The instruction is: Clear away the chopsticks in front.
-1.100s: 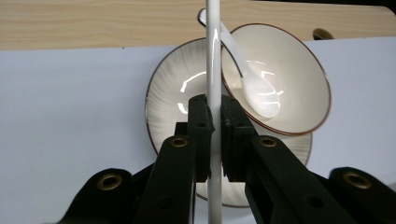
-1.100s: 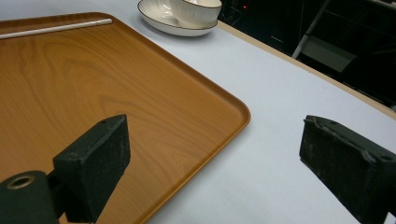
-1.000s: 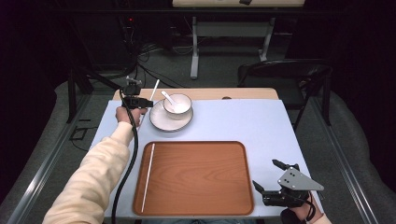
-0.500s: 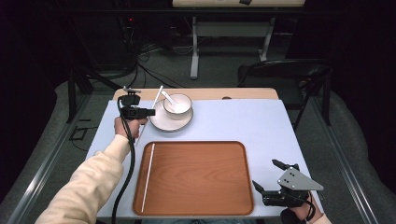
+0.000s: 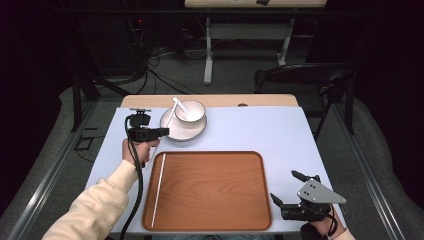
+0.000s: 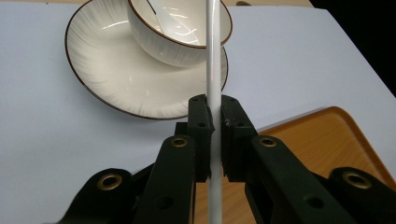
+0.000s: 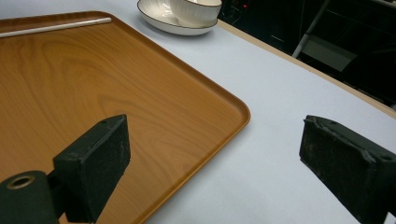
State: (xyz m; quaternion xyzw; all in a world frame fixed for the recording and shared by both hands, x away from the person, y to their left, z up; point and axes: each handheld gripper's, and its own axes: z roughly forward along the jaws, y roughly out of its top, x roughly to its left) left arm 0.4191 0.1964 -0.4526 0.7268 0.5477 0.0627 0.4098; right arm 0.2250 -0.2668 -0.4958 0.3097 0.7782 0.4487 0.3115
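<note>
My left gripper point(image 5: 163, 132) hovers just left of the white plate point(image 5: 176, 134), shut on a thin white chopstick point(image 5: 170, 114) that slants up past the bowl point(image 5: 190, 112). In the left gripper view the chopstick point(image 6: 214, 65) runs upright between the closed jaws of my left gripper point(image 6: 214, 122), in front of the bowl point(image 6: 187, 39), which has a white spoon point(image 6: 161, 16) in it. A second chopstick point(image 5: 158, 189) lies along the wooden tray's point(image 5: 210, 200) left side. My right gripper point(image 5: 285, 186) rests open and empty by the tray's near right corner.
The table has a pale blue top point(image 5: 280, 135) with a wooden strip at its far edge. A dark chair point(image 5: 305, 80) and a table frame stand beyond it. In the right gripper view the tray's corner point(image 7: 233, 116) lies between the spread jaws.
My left gripper has drawn back from the plate toward the person and the tray, with the chopstick in it. The right gripper has stayed still.
</note>
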